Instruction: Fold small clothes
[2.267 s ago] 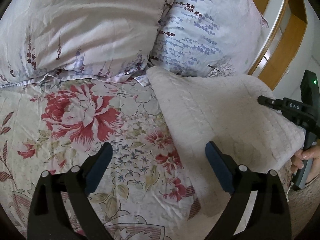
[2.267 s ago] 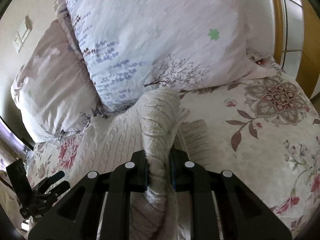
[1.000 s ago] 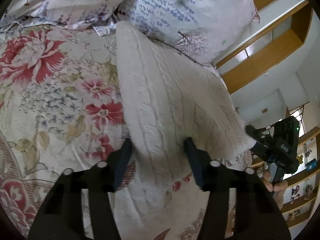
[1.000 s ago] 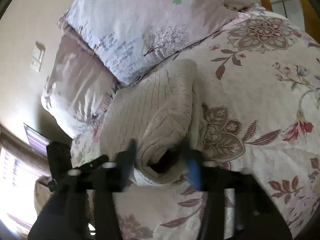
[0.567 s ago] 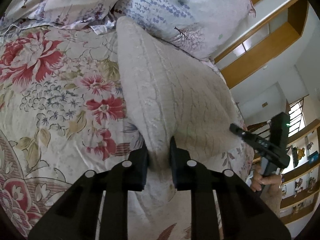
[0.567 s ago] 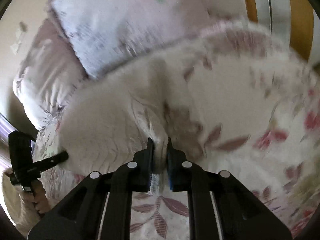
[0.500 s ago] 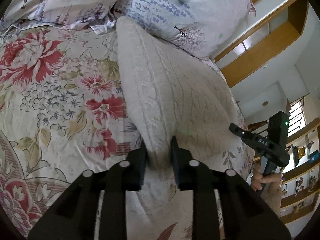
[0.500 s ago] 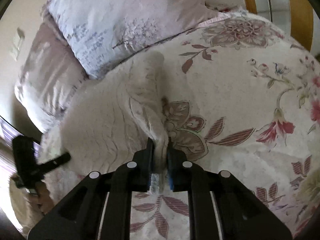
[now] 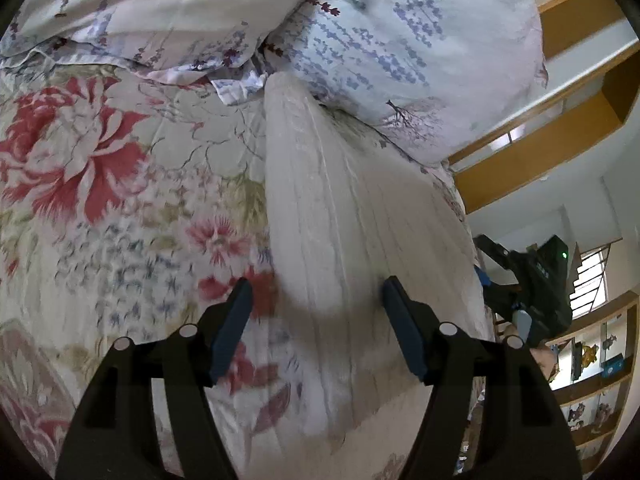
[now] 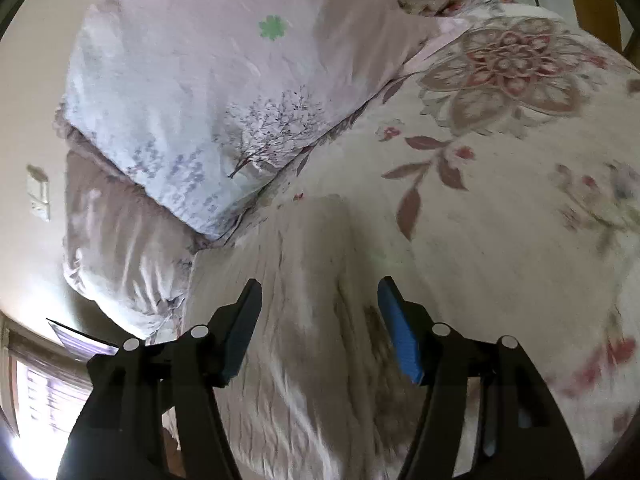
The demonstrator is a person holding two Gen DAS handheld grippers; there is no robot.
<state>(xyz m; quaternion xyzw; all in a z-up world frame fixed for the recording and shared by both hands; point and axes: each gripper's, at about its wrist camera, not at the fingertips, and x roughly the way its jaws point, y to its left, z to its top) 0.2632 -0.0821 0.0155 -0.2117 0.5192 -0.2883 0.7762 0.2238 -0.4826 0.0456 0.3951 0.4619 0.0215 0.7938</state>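
Two pillows (image 9: 400, 36) lean side by side at the head of a bed whose flowered bedspread (image 9: 100, 184) fills most of both views, and everything else sits relative to that bedspread. On it lies a cream knitted sweater (image 9: 340, 216), folded into a long shape: its narrow far end touches the lower edge of the blue-sprigged pillow, and its wide near end lies just in front of both grippers. To the right of the bedspread in the left wrist view stand yellow wooden shelves (image 9: 560, 128). In the right wrist view a wall switch (image 10: 38, 196) sits on the wall left of the pillows. The left gripper (image 9: 316, 312) hangs over the sweater's near end with its jaws spread wide, having just been opening; the knit lies between the pads, but neither pad presses on it. The right gripper (image 10: 320, 312) hangs over the sweater's other side, jaws likewise parted after just opening, with fabric beneath the gap and free of both pads. That view is blurred, so finer folds cannot be made out.
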